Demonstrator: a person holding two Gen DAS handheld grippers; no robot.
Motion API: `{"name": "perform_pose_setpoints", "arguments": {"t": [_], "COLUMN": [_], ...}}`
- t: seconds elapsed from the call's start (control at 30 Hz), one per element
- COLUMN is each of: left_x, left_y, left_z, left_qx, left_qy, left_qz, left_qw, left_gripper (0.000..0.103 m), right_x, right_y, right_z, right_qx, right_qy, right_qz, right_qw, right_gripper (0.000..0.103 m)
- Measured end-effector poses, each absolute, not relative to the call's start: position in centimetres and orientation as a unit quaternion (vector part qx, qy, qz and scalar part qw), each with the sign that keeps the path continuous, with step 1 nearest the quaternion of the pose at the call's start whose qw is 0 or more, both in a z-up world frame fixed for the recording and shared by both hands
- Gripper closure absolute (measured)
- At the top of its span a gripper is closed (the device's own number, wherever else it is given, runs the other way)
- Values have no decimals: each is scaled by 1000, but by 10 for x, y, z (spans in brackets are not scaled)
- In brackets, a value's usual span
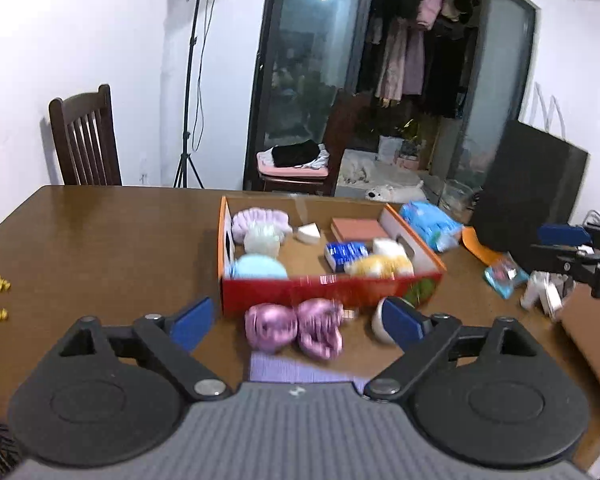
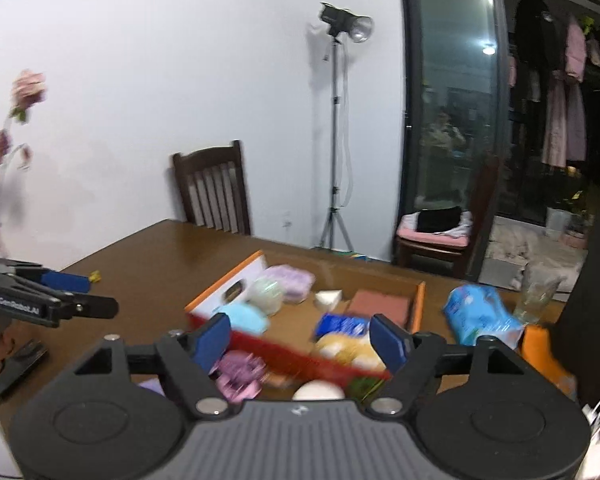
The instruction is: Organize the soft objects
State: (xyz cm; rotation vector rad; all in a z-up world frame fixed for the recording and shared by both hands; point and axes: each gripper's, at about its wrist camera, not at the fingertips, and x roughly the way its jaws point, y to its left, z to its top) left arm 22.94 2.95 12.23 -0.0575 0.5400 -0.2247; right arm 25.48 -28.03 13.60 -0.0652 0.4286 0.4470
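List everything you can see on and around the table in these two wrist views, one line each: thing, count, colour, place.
Open cardboard box: one, orange-red, mid-table.
Fluffy headband: one, lilac, box's far left corner.
Round soft ball: one, light blue, box's near left corner.
Flat rectangular block: one, pink, far right of the box.
Small tissue pack: one, blue-white, inside the box.
Fuzzy plush lump: one, yellow, box's near right corner.
Shiny satin scrunchies: two, pink, on the table before the box.
Large plastic pack: one, blue, right of the box.
Wooden slat chair: one, dark brown, behind the table.
Light stand: one, black, by the wall.
Left tongs: open, empty.
Right tongs: open, empty.
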Motion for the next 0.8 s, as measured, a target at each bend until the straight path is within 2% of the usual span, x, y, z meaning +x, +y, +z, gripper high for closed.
{"name": "perform_pose_setpoints", "arguments": {"t": [0.13,0.2,0.37,0.67,0.8], "left_x": [185,164,136,192,251], "left_y": [38,42,53,41,39], "left_z": [87,70,40,37,35], "left_qx": [-59,-75,-69,-45,-46], "left_qy": [249,244,248,235,240], "left_qz": [-120,-124,-72,-93,-90], "left_qw": [959,959,964,967,966], "left_gripper": [9,4,4,5,19], "right_x": [213,193,163,215,261], "right_y": [-279,-280,-290,-270,-246], "right_z": [95,73,38,22,14], "right_qx": [-21,-4,30,36,47], "right_qy": [203,204,229,246,258], "right_qz": [221,210,182,184,192], "right_qw": [954,956,956,951,946], "right_gripper": [24,23,23,25,29]}}
